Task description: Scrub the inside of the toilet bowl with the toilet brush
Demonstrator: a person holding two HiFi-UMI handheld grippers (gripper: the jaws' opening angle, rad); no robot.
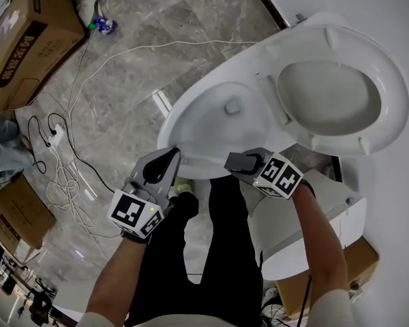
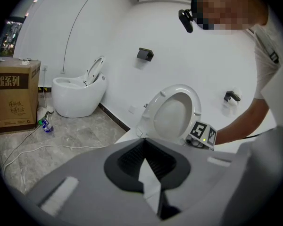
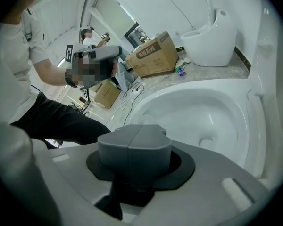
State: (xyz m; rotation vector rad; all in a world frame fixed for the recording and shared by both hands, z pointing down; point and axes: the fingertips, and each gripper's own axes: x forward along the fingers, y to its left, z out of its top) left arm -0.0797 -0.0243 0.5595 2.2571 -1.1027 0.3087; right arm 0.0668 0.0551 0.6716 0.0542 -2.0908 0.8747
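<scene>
Head view: toilet bowl, seat raised, just ahead of both grippers.
Holdings: left gripper jaws apart, empty; right gripper jaws together, empty; brush in neither. I'd fetch it first and clamp the handle squarely.

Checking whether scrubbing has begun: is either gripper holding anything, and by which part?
Nothing is held. The right gripper is shut and empty, above the toilet bowl; the left gripper is open, with nothing between its jaws.
</scene>
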